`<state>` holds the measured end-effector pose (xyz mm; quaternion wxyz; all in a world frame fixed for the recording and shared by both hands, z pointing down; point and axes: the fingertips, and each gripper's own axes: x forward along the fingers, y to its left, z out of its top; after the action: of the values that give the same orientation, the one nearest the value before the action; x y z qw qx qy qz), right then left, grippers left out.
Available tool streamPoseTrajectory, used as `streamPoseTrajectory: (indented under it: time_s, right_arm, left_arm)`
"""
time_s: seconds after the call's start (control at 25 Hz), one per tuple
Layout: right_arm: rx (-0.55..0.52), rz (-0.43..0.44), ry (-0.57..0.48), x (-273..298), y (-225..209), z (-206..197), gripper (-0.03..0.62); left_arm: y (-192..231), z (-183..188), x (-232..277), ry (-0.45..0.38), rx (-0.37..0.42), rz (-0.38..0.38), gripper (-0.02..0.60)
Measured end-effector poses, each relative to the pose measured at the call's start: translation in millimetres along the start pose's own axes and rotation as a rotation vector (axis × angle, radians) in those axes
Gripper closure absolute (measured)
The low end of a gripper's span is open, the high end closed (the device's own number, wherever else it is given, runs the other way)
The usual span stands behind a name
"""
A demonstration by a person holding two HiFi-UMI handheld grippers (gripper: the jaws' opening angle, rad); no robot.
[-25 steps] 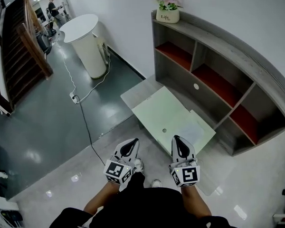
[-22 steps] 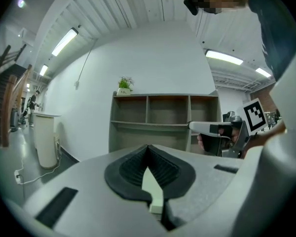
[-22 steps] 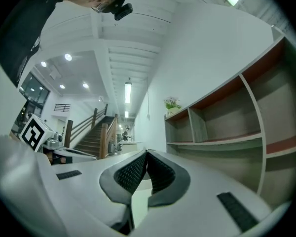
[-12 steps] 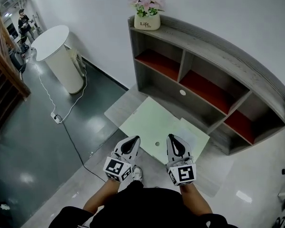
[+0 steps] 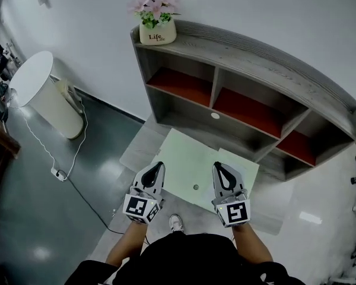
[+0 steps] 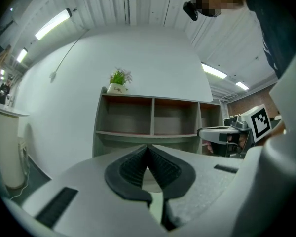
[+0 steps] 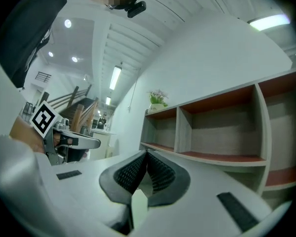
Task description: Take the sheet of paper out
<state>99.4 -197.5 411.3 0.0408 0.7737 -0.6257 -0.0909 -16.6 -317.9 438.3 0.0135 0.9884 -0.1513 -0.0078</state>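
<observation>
Now squared up to the shelf (image 5: 255, 64), swung from the frame's right to its upper middle within the last second, with the table (image 5: 184, 153) drawn in just under both tips. Reads as approach nearly done, reach for the paper (image 5: 247, 174) not yet begun. Level and side by side at lower centre, left gripper (image 5: 158, 165) and right gripper (image 5: 218, 166), ribbed black pads pressed together on nothing. Paper flat on the table's right corner, just right of the right gripper: thin, white on pale green, edges faint. Glossy table top with a small hole (image 5: 196, 187); grey wood-grain shelf, red inside; shiny floor (image 5: 77, 177).
</observation>
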Motion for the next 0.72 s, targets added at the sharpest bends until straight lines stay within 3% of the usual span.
streamPoseTrajectory:
  time_s: [0.12, 0.28, 0.44, 0.72]
  right_arm:
    - [-0.023, -0.049, 0.026, -3.7, -5.7, -4.4, 0.572]
    - [-0.026, -0.099, 0.148, -13.5, -12.2, -16.5, 0.572]
    - [-0.043, -0.224, 0.075, -22.2, -34.3, -9.8, 0.572]
    - [0.019, -0.363, 0.134, -53.0, -65.0, -39.1, 0.572]
  left_arm:
    - [-1.2, 0.1, 15.3, -0.003, -0.007, -0.070, 0.575]
    - [-7.9, -9.7, 37.3, 0.019, -0.010, -0.167, 0.575]
    - [-21.1, -19.0, 59.6, 0.039, -0.019, -0.262, 0.575]
    - [-58.0, -39.9, 96.3, 0.096, -0.030, -0.380, 0.575]
